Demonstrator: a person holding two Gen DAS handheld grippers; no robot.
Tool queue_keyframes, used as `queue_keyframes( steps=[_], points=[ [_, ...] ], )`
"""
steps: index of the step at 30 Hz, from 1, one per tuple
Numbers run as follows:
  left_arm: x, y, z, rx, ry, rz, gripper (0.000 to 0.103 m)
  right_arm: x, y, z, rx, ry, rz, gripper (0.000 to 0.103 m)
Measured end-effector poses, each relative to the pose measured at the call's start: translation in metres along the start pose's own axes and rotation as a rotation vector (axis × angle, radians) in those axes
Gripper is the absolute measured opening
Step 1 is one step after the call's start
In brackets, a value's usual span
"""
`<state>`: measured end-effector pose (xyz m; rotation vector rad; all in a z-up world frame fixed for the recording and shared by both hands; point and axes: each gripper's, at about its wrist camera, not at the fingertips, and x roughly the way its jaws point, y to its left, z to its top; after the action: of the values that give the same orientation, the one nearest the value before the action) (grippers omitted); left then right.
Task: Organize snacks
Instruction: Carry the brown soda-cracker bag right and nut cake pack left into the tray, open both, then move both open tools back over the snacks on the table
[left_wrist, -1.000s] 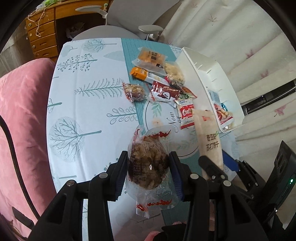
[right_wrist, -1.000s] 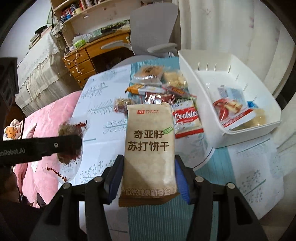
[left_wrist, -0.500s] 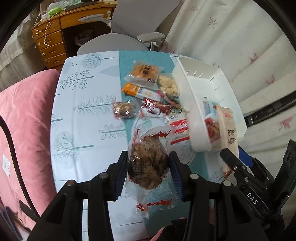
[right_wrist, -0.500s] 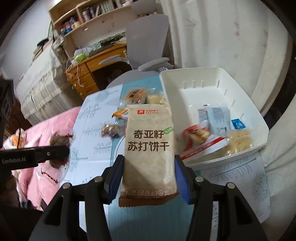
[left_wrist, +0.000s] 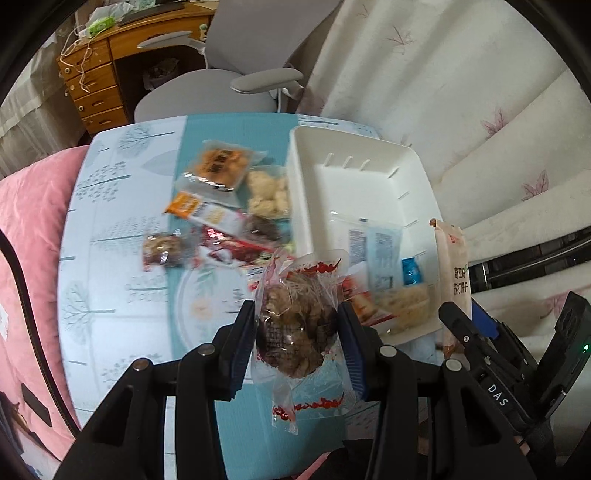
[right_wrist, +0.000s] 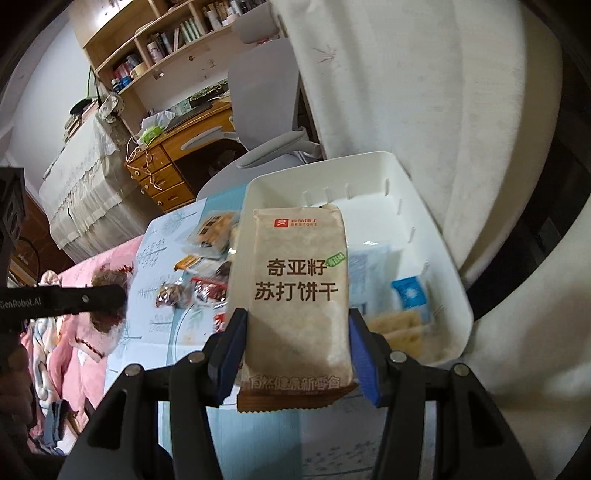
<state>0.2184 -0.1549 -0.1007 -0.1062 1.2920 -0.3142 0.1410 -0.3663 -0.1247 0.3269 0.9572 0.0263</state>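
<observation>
Both held packets now overlap the white bin (left_wrist: 413, 177) — jaws clamped, contents blurred behind them.

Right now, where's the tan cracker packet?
The cracker packet is clamped upright in the right gripper, off the table in front of the white bin; in the left wrist view it is at that bin's right edge.

Each fisheye camera sits behind its gripper's fingers, looking steeply down and forward. The left wrist view faces the table (left_wrist: 110, 229) from above; the right wrist view looks closer over the white bin (right_wrist: 436, 236). Both share bin, table and grey chair (left_wrist: 221, 88).
</observation>
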Motion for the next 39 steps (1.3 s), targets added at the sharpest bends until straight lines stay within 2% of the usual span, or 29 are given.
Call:
queue_keyframes(
  steps=[7,14,16,17,18,20,33,39],
  points=[
    [0.021,-0.048,0.021,0.007,-0.004,-0.007,0.043,0.004,-0.036,0.026,0.019,0.005,0.031,0.053],
    [0.026,-0.08,0.042,0.023,-0.046,-0.03,0.043,0.005,-0.051,0.051,0.002,-0.019,0.063,0.054],
    [0.027,-0.085,0.046,0.014,-0.064,-0.03,0.051,0.008,-0.054,0.056,-0.002,-0.027,0.072,0.055],
    [0.029,-0.086,0.047,0.007,-0.064,-0.029,0.067,0.009,-0.055,0.058,-0.003,-0.028,0.067,0.055],
    [0.031,-0.087,0.046,0.0,-0.062,-0.025,0.072,0.01,-0.057,0.059,-0.006,-0.026,0.062,0.058],
    [0.035,-0.087,0.044,-0.006,-0.051,-0.023,0.071,0.015,-0.059,0.058,-0.004,-0.004,0.055,0.063],
    [0.036,-0.067,0.025,-0.031,-0.044,-0.029,0.072,0.028,-0.061,0.046,0.048,0.092,0.045,0.064],
    [0.034,-0.039,-0.002,-0.11,-0.008,-0.052,0.072,0.032,-0.057,0.026,0.085,0.14,0.032,0.064]
  ],
)
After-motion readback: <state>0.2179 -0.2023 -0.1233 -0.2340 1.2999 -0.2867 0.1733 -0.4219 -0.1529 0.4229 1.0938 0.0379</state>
